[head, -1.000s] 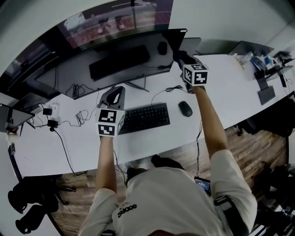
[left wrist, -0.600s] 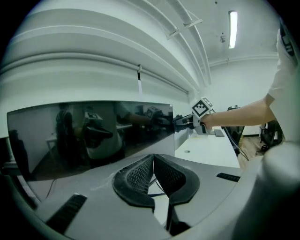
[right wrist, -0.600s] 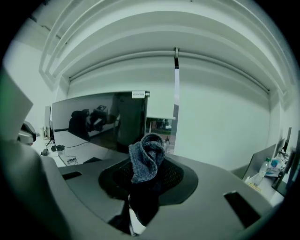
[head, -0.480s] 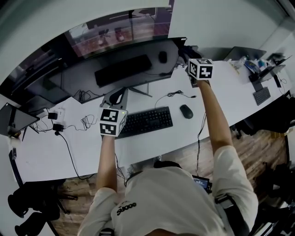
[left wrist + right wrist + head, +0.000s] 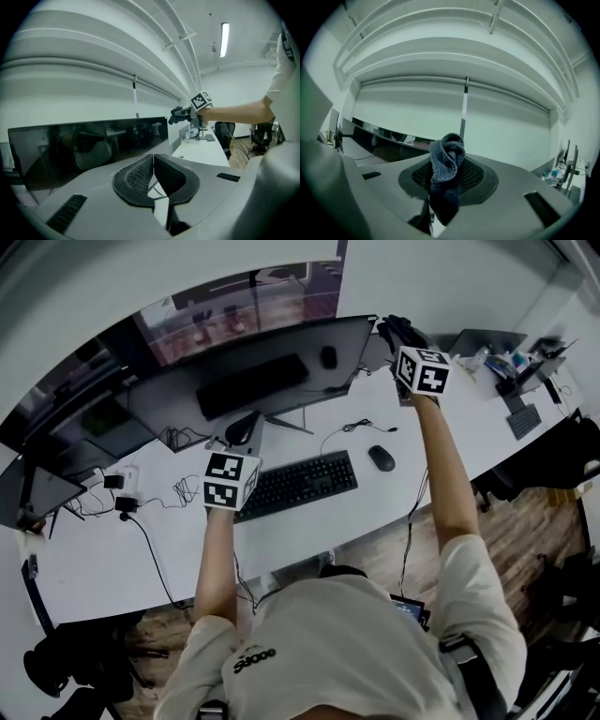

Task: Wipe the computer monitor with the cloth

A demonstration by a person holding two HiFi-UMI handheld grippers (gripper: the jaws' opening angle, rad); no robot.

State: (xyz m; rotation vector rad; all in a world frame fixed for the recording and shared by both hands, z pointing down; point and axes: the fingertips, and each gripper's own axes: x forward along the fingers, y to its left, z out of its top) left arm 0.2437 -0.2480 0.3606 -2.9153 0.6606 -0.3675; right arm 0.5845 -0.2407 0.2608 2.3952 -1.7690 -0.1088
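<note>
A wide dark monitor point(image 5: 253, 371) stands at the back of the white desk point(image 5: 309, 521); its screen is off and mirrors the keyboard. My right gripper point(image 5: 397, 334) is raised at the monitor's upper right corner, shut on a dark grey cloth point(image 5: 446, 164) that bunches up between its pads. In the left gripper view that cloth point(image 5: 176, 114) shows just past the screen's right edge point(image 5: 168, 136). My left gripper point(image 5: 153, 176) is shut with nothing in it, held over the desk in front of the monitor's stand point(image 5: 246, 429).
A black keyboard point(image 5: 298, 484) and a mouse point(image 5: 381, 457) lie on the desk, with cables point(image 5: 155, 498) trailing left. A laptop point(image 5: 487, 340) and small items sit at the far right. A second screen point(image 5: 37, 493) stands at the far left.
My right gripper has risen with the cloth from the monitor's lower right corner to its upper right corner. The left gripper has held near the stand.
</note>
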